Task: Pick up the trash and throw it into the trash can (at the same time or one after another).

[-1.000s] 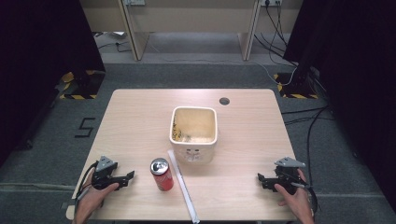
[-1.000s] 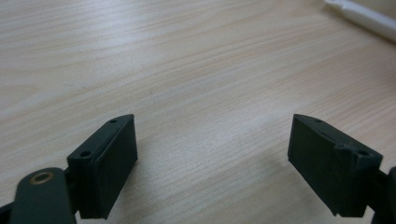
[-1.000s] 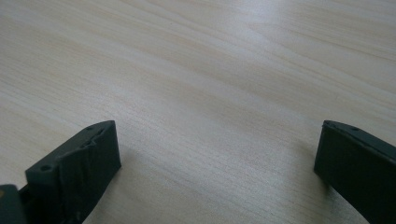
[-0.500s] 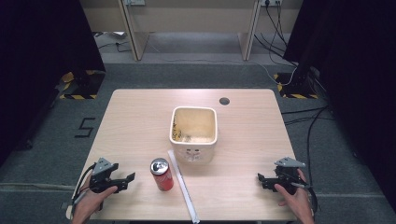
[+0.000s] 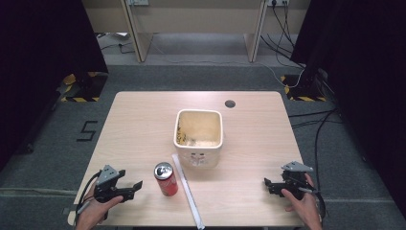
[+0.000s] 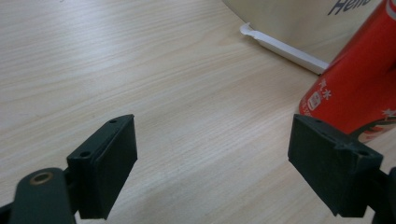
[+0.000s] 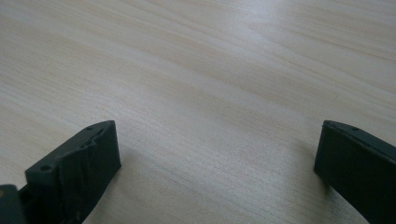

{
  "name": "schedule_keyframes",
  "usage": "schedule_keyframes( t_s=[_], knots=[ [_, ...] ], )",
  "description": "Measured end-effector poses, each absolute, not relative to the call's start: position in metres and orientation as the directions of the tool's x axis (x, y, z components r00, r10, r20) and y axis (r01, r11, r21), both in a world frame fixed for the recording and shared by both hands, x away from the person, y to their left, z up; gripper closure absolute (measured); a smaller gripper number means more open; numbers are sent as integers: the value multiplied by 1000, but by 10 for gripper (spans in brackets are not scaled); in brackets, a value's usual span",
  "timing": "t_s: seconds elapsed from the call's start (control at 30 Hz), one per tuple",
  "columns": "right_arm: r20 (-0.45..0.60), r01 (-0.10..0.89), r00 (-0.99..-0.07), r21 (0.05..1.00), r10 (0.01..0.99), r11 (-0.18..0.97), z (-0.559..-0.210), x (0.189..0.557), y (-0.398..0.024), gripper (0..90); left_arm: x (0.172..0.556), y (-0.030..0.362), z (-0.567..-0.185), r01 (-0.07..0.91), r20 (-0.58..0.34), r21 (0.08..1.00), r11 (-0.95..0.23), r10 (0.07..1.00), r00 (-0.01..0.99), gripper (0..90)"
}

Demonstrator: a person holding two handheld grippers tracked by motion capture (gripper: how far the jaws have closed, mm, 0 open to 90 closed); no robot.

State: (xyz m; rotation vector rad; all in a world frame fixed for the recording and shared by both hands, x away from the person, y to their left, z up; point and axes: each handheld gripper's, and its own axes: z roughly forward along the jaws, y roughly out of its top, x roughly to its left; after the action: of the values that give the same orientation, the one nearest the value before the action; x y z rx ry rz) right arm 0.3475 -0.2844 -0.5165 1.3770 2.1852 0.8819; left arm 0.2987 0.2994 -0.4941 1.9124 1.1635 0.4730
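I'm seeing the light wooden table (image 5: 143,124) carrying a cream bin (image 5: 198,143), a red soda can (image 5: 165,179) and a white strip (image 5: 187,191).

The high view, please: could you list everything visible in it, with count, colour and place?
Table: one, light wood, centre of the floor.
Bin: one, cream, square, open, mid-table.
Can: one, red, upright, front left of the bin.
Strip: one, white, long, flat on the table beside the can, running to the front edge.
Round hole: one, dark, far right of the tabletop.
Floor mark "5": one, black, left of the table.
Left tool: one, black, open, front left, pointing at the can.
Right tool: one, black, open, front right.
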Motion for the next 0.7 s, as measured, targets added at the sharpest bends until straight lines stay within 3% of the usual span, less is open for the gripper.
schedule_keyframes(
  t_s=[0.7],
  knots=[
    [-9, 644, -430, 698, 903, 313, -516, 347, -285, 2, 290, 279, -493, 539, -107, 804, -250, 831, 545, 151]
  ],
)
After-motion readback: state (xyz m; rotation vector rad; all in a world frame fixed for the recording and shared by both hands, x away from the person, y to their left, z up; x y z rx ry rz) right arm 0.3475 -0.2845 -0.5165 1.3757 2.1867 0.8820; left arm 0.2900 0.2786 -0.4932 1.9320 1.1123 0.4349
